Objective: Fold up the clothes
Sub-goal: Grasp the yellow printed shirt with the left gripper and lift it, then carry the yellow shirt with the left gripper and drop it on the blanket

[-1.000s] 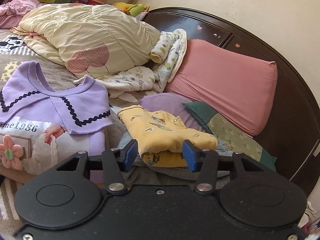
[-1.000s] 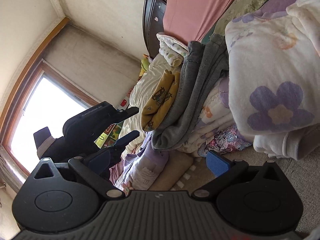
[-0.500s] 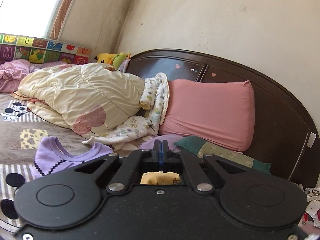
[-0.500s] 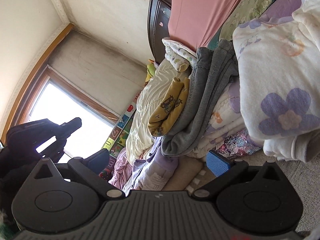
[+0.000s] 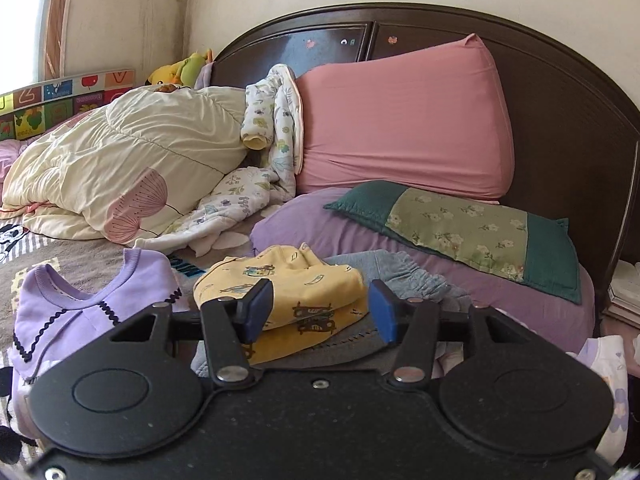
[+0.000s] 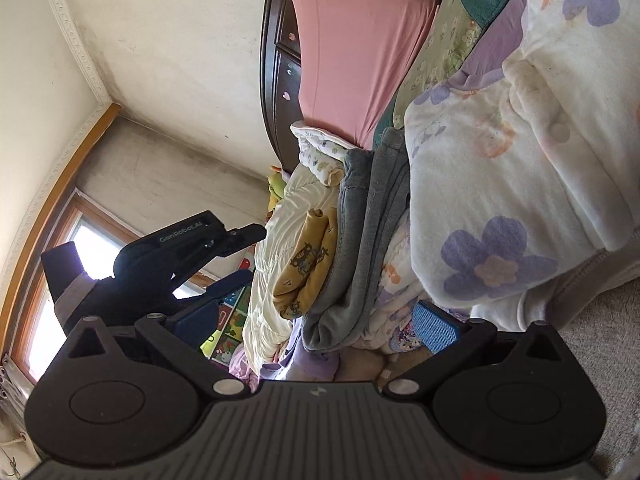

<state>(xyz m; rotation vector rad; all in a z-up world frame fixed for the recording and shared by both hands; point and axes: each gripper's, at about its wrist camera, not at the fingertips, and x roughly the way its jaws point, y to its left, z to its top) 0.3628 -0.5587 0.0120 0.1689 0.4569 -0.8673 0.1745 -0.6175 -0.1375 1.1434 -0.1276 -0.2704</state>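
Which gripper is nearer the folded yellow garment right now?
Left. The left gripper hangs open just before the yellow garment, which shows between its fingers. The right gripper, also open, sits lower beside the clothes pile, farther off.

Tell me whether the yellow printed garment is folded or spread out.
Folded: the yellow printed garment lies doubled in stacked layers on the grey garment, compact, no sleeves spread.

Left gripper (image 5: pixel 320 310): matte black body; blue pads; silver screws; right gripper (image 6: pixel 316 322): ribbed grey top.
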